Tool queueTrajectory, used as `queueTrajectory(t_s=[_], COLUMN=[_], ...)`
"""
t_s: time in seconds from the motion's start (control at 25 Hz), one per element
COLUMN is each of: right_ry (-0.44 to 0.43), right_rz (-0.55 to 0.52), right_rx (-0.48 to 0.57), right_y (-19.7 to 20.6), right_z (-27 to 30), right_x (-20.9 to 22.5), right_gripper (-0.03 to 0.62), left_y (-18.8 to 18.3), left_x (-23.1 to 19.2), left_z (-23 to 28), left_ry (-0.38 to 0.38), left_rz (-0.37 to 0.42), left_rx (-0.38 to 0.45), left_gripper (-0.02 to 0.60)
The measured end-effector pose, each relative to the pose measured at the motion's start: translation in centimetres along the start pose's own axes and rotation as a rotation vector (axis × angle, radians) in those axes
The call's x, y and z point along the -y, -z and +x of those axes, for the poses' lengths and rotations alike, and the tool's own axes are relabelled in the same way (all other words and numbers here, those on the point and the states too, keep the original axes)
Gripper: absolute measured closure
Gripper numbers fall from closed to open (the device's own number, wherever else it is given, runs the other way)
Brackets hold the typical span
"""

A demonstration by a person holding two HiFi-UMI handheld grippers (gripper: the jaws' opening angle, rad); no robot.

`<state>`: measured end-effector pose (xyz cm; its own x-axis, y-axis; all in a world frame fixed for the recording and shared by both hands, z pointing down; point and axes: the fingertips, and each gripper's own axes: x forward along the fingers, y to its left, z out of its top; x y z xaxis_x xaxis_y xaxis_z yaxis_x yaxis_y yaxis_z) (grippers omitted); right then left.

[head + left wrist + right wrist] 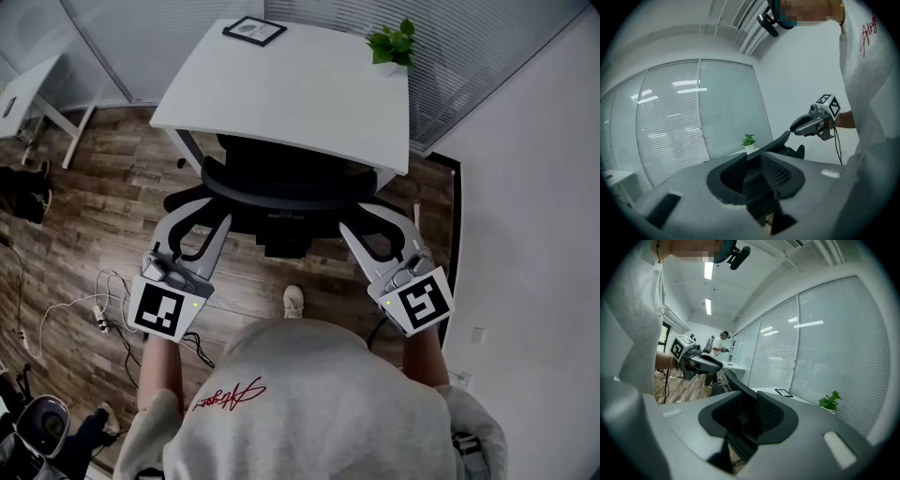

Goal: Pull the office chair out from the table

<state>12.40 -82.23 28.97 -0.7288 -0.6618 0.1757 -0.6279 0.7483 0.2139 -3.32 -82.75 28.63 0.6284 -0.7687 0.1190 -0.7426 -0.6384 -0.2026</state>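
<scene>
Head view: left gripper (204, 217), right gripper (368, 221) fingers apart (office chair (281, 183) backrest between).

You have an office chair (281, 187) with a black woven mesh back set in a matt black plastic frame, and a worktop (300, 94) with a smooth white face of slight sheen. The floor (103, 216) reads as brown wood-grain planking, dull in finish. Your left tool (200, 223) and right tool (377, 225) are smooth matt grey plastic, and your sweatshirt (319, 403) is soft grey cloth.
</scene>
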Motion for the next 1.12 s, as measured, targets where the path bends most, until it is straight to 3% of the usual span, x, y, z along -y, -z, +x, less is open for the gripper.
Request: queueTrajectory(t_s=[0.12, 0.28, 0.44, 0.56, 0.72, 1.0, 1.12], right_ry=[-0.041, -0.125, -0.217, -0.255, -0.288, -0.28, -0.277], right_rz=[-0.017, -0.076, -0.205, -0.23, -0.285, -0.414, -0.495], right_rx=[0.012, -0.011, -0.151, -0.218, -0.302, -0.414, -0.471], right_y=[-0.2, 0.3, 2.7, 4.4, 7.2, 10.8, 12.3], right_z=[0.1, -0.2, -0.6, -0.4, 0.6, 1.9, 2.3], right_x=[-0.1, -0.8, -1.8, -2.8, -3.7, -4.1, -4.1], right_gripper=[0.491, 0.457, 0.432, 0.41, 0.367, 0.347, 0.329], left_y=[0.9, 2.6, 5.0, 7.3, 9.6, 12.9, 13.7], left_x=[0.2, 1.0, 1.9, 2.7, 3.8, 3.4, 3.3], left_z=[0.1, -0.1, -0.2, -0.1, 0.0, 0.4, 0.8], left_ry=[0.07, 0.169, 0.226, 0.248, 0.307, 0.271, 0.272], left_rz=[0.099, 0.193, 0.263, 0.318, 0.315, 0.403, 0.4], left_rx=[-0.057, -0.146, -0.273, -0.343, -0.393, -0.493, -0.511], left_gripper=[0.435, 0.399, 0.383, 0.371, 0.36, 0.347, 0.345])
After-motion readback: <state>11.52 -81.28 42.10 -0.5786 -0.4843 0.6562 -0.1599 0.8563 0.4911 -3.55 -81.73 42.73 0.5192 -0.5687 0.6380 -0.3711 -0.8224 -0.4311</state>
